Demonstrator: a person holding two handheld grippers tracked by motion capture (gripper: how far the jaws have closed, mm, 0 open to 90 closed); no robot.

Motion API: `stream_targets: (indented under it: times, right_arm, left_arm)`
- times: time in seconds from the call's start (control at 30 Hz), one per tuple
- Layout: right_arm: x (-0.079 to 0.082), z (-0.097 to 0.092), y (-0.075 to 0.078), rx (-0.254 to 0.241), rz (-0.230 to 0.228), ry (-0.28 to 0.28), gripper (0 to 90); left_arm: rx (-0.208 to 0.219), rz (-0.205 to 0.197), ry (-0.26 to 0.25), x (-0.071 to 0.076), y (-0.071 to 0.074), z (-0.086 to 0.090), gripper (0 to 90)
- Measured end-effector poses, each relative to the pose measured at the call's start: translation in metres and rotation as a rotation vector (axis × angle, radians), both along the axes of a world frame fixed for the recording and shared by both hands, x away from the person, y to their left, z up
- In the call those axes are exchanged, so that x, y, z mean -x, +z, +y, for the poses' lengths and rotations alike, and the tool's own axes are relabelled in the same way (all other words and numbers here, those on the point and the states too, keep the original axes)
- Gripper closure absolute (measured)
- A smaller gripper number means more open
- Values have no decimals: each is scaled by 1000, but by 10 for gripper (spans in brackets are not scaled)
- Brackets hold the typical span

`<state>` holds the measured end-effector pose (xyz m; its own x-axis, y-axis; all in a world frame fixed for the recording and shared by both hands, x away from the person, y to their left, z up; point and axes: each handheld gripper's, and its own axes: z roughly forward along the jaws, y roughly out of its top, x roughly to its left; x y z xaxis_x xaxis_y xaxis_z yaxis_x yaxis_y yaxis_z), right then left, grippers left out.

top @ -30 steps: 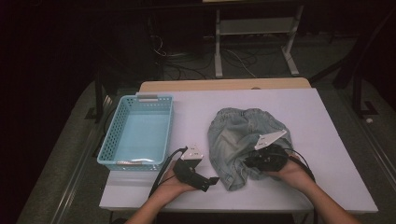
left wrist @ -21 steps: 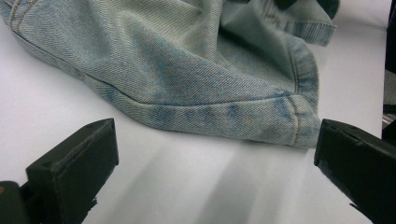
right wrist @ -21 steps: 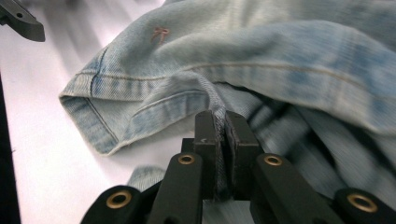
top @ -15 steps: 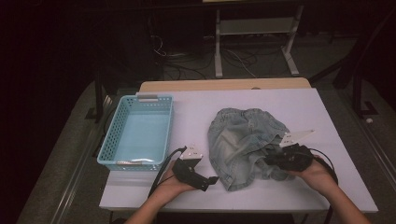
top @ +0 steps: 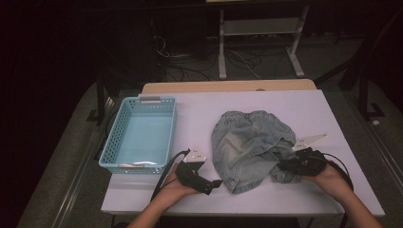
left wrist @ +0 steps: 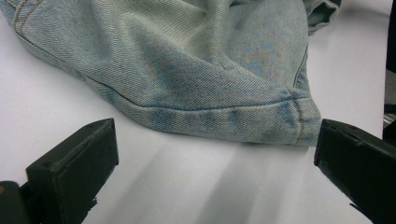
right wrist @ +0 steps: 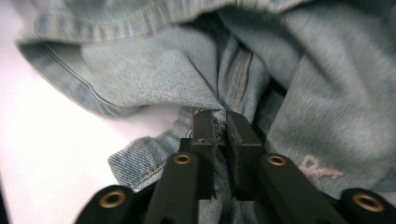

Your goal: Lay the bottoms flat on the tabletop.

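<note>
- The right gripper (right wrist: 219, 123) pinches a fold of the denim shorts (top: 249, 142); its jaws have just been easing apart.
- The left gripper (top: 215, 183) rests released on the white surface (top: 199, 111), just beside the hem.

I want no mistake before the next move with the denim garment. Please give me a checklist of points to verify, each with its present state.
1. Right gripper pinches the denim garment: ok, jaws nearly shut on a fold, though they have just been opening slightly.
2. Left gripper open: ok.
3. Hem corner between the left jaws: not ok, it lies just ahead.
4. Blue basket empty: ok.
5. Garment fully on the white table: ok.
</note>
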<state>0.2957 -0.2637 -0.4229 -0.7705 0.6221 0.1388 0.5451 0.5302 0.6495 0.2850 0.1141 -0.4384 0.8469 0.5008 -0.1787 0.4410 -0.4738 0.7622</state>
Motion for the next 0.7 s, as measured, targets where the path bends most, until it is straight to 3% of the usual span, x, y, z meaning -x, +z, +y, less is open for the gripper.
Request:
stream_targets:
  times: [0.13,0.27,0.43,0.7]
  right_arm:
    - [3,-7,13,-87,-36,-22,625]
    - [3,-20,21,-123,-88,-84,520]
    - [0,-40,24,-120,-133,-188,456]
    - [-11,-65,10,-104,-131,-333,408]
  left_arm:
    - [1,0,4,-1,0,0,0]
    - [1,-3,5,-1,1,1,0]
    - [2,-10,11,-1,2,2,4]
    - [9,-28,16,-2,5,2,83]
